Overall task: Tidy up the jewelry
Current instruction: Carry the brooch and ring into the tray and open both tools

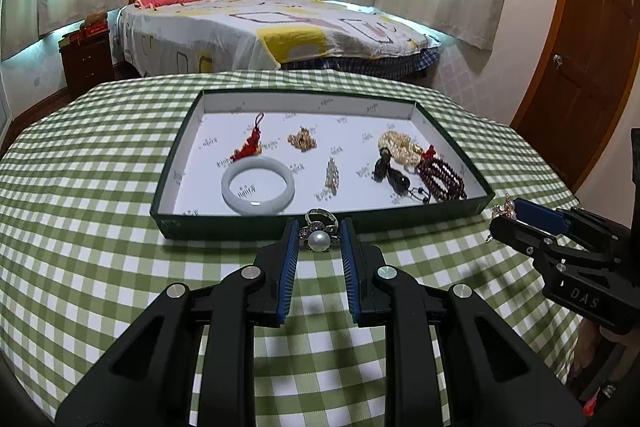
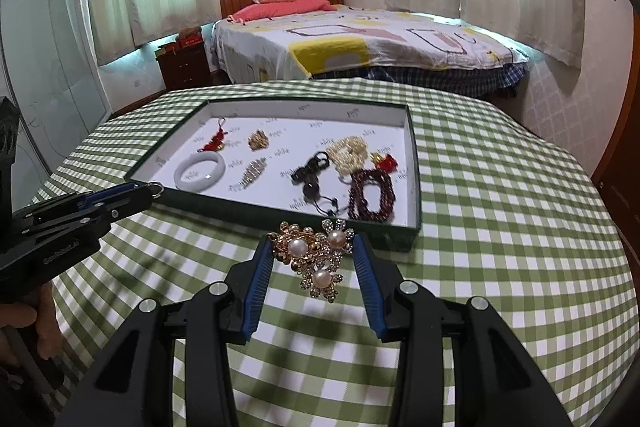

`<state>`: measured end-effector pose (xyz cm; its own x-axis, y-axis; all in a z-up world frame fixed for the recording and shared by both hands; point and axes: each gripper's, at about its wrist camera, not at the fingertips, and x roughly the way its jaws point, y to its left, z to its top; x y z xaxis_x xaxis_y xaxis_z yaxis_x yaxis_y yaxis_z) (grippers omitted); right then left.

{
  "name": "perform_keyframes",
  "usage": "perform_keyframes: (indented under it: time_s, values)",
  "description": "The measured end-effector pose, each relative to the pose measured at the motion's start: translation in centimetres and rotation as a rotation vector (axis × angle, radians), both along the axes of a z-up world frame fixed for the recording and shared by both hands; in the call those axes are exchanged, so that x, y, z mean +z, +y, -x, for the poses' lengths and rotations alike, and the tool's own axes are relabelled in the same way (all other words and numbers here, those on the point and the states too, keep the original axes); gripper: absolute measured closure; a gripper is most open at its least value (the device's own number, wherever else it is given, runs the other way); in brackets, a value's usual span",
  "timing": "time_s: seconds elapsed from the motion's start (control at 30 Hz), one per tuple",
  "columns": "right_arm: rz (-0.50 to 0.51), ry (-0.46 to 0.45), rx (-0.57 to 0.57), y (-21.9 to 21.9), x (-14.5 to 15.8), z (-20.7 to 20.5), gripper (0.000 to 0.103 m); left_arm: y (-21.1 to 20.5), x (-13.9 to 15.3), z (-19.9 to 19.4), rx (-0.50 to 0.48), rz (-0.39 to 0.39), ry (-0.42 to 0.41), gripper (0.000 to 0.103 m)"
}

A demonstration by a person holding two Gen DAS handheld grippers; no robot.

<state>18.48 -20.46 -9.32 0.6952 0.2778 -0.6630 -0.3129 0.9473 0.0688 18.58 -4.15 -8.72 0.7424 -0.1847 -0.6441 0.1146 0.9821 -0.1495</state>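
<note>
**Two grippers carry pearl jewelry toward a tray**

Left wrist view: the left gripper (image 1: 319, 237) has its ribbed blue jaws closed on a pearl ring (image 1: 319, 231) with a silver band, just in front of a shallow dark-green tray (image 1: 182, 167) on the checked desk (image 1: 100, 227). Inside lie a smooth pale bangle (image 1: 258, 185) and dark red beads (image 1: 442, 179).

Right wrist view: the right gripper (image 2: 313, 254) grips a gold brooch cluster (image 2: 312, 255) with three round pearls, near the tray's front edge.
</note>
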Motion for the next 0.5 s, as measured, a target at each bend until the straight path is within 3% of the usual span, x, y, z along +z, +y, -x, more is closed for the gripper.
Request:
perform_keyframes:
  time_s: [0.5]
  values:
    - [-0.020,-0.073,0.024,3.0,3.1,-2.2,0.062,1.7,3.8,-1.9,0.029,-0.001,-0.081,0.082]
